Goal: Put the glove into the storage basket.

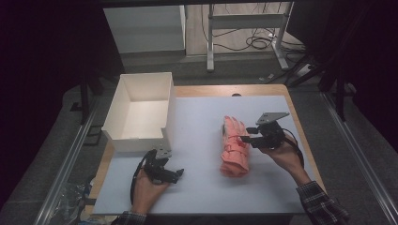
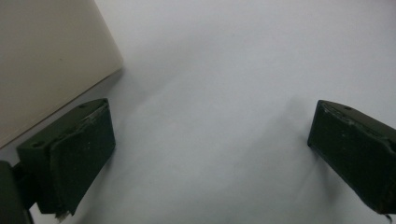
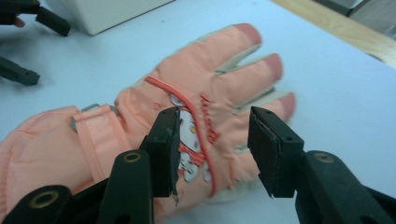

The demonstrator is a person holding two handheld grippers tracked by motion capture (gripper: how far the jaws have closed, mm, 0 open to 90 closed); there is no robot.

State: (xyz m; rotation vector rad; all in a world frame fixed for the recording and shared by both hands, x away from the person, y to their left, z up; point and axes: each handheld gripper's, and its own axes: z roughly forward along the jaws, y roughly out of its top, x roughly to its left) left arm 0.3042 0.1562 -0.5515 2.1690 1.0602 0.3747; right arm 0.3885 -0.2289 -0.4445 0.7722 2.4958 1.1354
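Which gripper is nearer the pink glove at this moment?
Right. The right gripper hangs at the pink glove, jaws open, not pressing it. The left gripper sits well off to the glove's left, near the white box, jaws open.

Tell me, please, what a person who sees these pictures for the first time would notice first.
The salmon-pink padded winter glove stands out at once: it lies flat on the pale blue table mat, right of centre, fingers pointing away from the person. The right claw hovers open just above its back, jaws apart and gripping nothing. At the mat's far left stands an open white rectangular box, with the left claw open near it.
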